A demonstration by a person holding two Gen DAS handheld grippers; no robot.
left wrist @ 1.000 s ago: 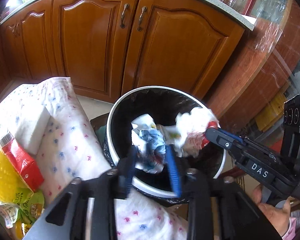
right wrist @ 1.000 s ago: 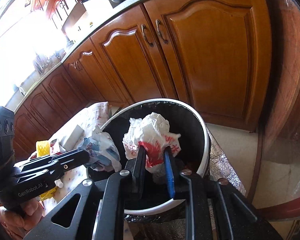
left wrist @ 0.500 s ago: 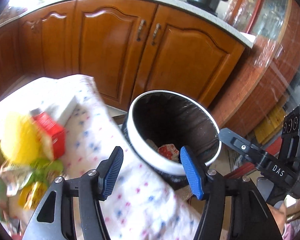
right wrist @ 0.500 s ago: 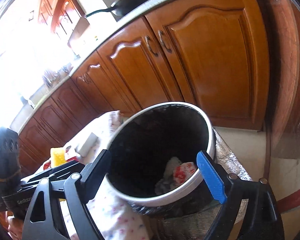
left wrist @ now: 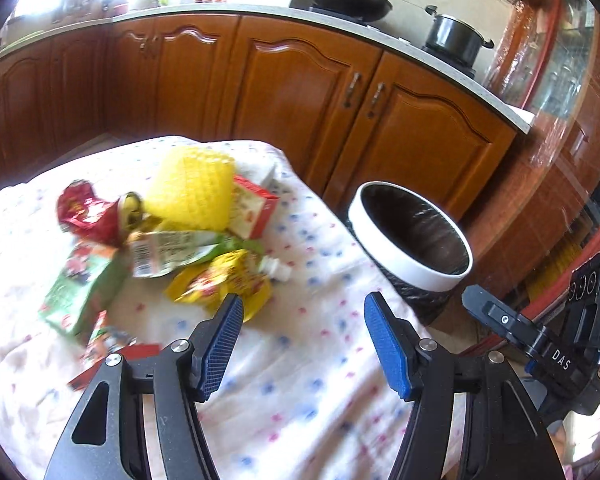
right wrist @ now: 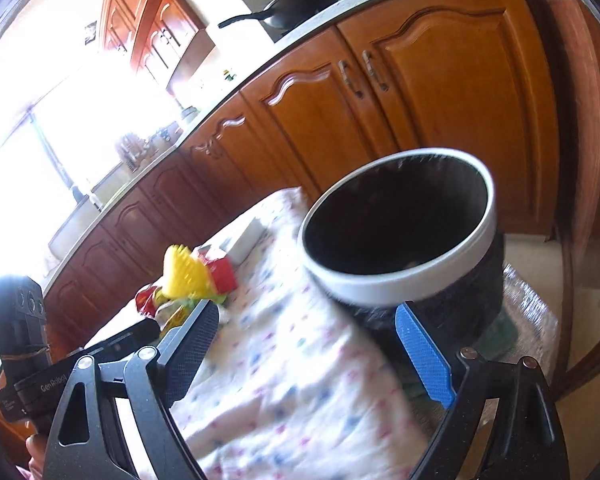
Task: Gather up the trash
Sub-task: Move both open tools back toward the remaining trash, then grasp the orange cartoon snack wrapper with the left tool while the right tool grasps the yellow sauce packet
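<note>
My left tongs [left wrist: 302,328] opening, nothing between pads — hovering over dotted cloth [left wrist: 320,380]. Right tongs [right wrist: 312,344] spread wide, empty, near bin [right wrist: 400,276]. Trash pile [left wrist: 188,240] — yellow net, red and green wrappers — sits on cloth, left of white-rimmed bin.
</note>
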